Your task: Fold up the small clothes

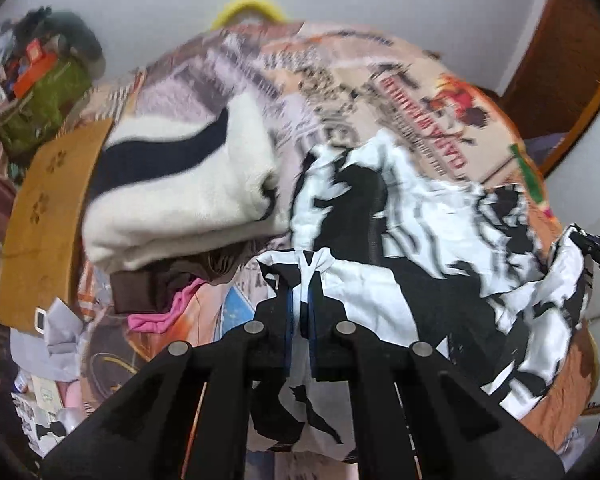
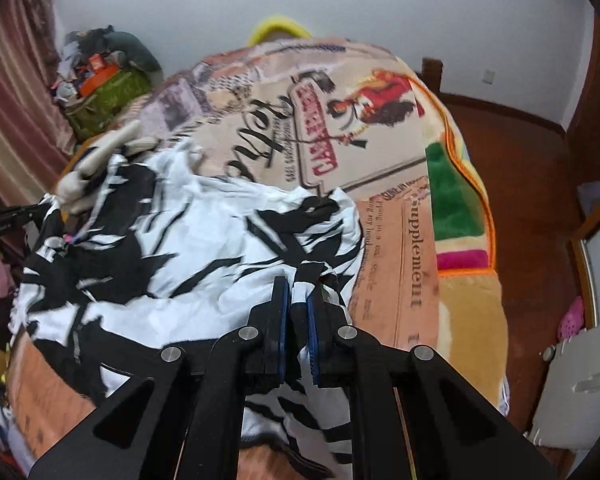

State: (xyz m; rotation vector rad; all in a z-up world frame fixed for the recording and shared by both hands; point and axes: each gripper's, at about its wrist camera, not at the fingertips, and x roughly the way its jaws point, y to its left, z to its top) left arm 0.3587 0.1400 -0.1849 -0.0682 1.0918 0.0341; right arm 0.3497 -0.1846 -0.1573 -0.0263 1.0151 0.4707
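Left claw (image 1: 305, 280) and right claw (image 2: 298, 292) each pinched corners of the black-and-white patterned cloth garment (image 1: 420, 240); thin bunched grips risked slipping, skewing the fold.

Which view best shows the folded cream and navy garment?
The left wrist view: the folded cream and navy garment fills its left half, lying on a pile beside the black-and-white garment. The right wrist view catches only a blurred cream sliver at the far left edge.

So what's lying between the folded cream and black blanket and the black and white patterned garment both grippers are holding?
Only bare printed bedspread; the left wrist view shows that strip between the folded blanket and the patterned garment.
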